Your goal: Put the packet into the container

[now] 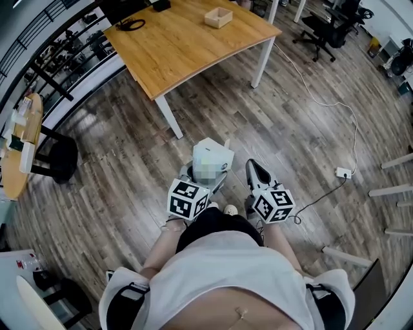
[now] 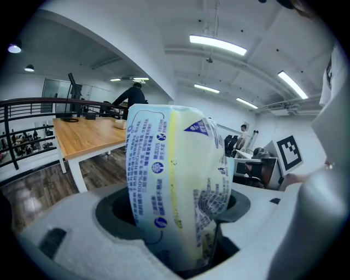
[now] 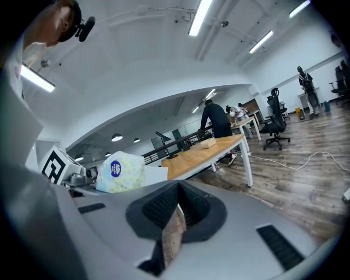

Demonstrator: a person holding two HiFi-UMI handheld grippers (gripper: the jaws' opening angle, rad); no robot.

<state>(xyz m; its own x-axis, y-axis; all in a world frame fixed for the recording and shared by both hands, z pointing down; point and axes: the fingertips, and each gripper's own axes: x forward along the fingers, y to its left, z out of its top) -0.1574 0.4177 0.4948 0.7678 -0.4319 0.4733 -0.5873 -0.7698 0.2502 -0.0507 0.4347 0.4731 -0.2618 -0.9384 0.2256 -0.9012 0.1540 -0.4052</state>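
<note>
A white and yellow packet (image 1: 210, 158) with blue print stands upright between the jaws of my left gripper (image 1: 208, 173), which is shut on it. In the left gripper view the packet (image 2: 175, 186) fills the middle. My right gripper (image 1: 257, 173) is beside it to the right, jaws together; a thin brown strip shows at their seam and I cannot tell what it is. From the right gripper view the packet (image 3: 121, 172) appears at the left. A small open tan box (image 1: 218, 17) sits on the far wooden table (image 1: 187, 51). Both grippers hang over the floor, well short of the table.
A white cable runs across the wood floor to a plug block (image 1: 343, 172). Office chairs (image 1: 329, 29) stand at the far right. A person (image 3: 216, 121) leans over the table's far side. A black railing (image 1: 39, 38) runs along the left, and white bars (image 1: 393, 190) lie at the right.
</note>
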